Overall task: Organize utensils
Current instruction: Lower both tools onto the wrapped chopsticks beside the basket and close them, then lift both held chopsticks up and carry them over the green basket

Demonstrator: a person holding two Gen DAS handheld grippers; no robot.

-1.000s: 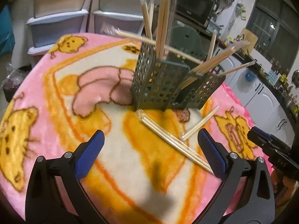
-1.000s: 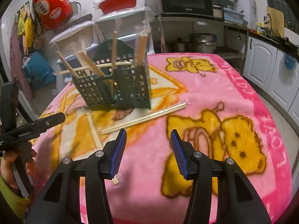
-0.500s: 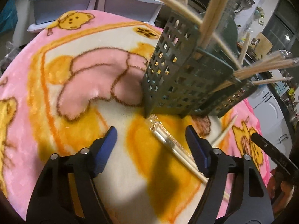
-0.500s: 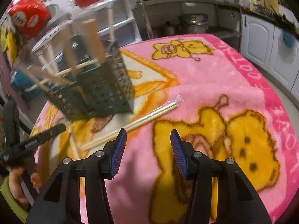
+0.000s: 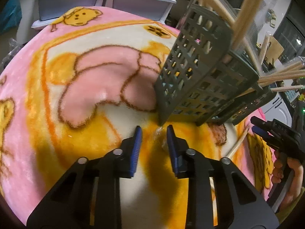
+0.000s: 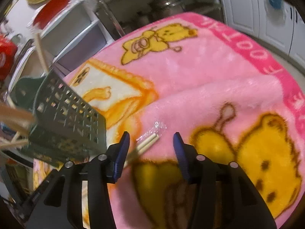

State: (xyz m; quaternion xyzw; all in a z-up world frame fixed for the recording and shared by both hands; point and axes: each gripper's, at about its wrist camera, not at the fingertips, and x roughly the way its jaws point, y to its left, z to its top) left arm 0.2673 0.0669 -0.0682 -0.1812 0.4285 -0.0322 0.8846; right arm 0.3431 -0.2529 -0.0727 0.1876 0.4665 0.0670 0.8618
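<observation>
Claws, left (image 5: 154, 133) and right (image 6: 151, 140), spread over wrapped chopsticks (image 6: 147, 143) beside a perforated caddy (image 5: 198, 80).

- My left gripper (image 5: 154, 133) covers most of the wrapped chopstick pair (image 5: 159, 135); only its crinkly wrapper tip shows between my fingers. Can't tell if my blue pads (image 5: 136, 145) touch it.
- Chopsticks in the green basket (image 5: 200, 80) run off the top and right edges of the left view; tips unseen.
- Loose chopstick (image 5: 238, 142): its near end is hidden behind my left gripper.
- Right view is motion-blurred; the basket (image 6: 70, 120) smears, sticks at the left edge are streaks.
- Wrapped chopsticks (image 6: 147, 143) between my right gripper (image 6: 151, 147) fingers: far end sharp, near part blurred, passing behind my left-hand finger.
- My right hand (image 5: 287, 173) is cut by the frame edge.
</observation>
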